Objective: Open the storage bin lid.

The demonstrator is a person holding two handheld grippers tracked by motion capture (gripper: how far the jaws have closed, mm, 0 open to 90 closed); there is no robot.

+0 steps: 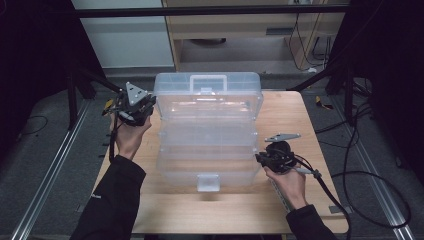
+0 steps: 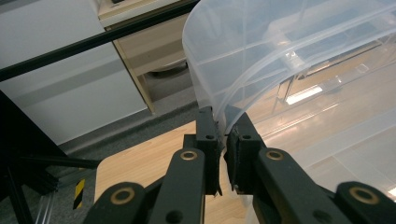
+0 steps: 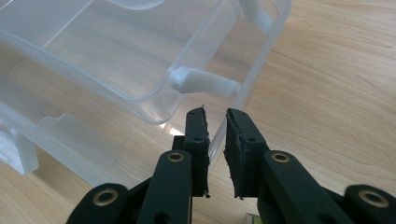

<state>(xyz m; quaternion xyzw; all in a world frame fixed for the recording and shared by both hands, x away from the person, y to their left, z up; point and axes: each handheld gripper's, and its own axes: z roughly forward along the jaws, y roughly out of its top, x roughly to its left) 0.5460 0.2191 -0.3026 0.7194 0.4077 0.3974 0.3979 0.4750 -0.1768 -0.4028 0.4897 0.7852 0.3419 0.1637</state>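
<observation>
A clear plastic tiered storage box (image 1: pixel 207 135) stands open in the middle of the wooden table (image 1: pixel 290 115), its lid section (image 1: pixel 207 97) with a handle at the far side. My left gripper (image 1: pixel 152 103) is at the lid's left corner. In the left gripper view this gripper (image 2: pixel 223 122) is shut on the lid's thin curved rim (image 2: pixel 205 84). My right gripper (image 1: pixel 257 159) is at the box's right side near the front. In the right gripper view it (image 3: pixel 215 114) is closed on the clear side wall, just below a white hinge arm (image 3: pixel 205 83) of a tray (image 3: pixel 116 56).
A white latch (image 1: pixel 208 182) hangs at the box's front. Black cables (image 1: pixel 360 200) trail from the right gripper over the floor on the right. Dark frame posts (image 1: pixel 75 95) stand on both sides, and a wooden cabinet (image 1: pixel 235 35) stands behind the table.
</observation>
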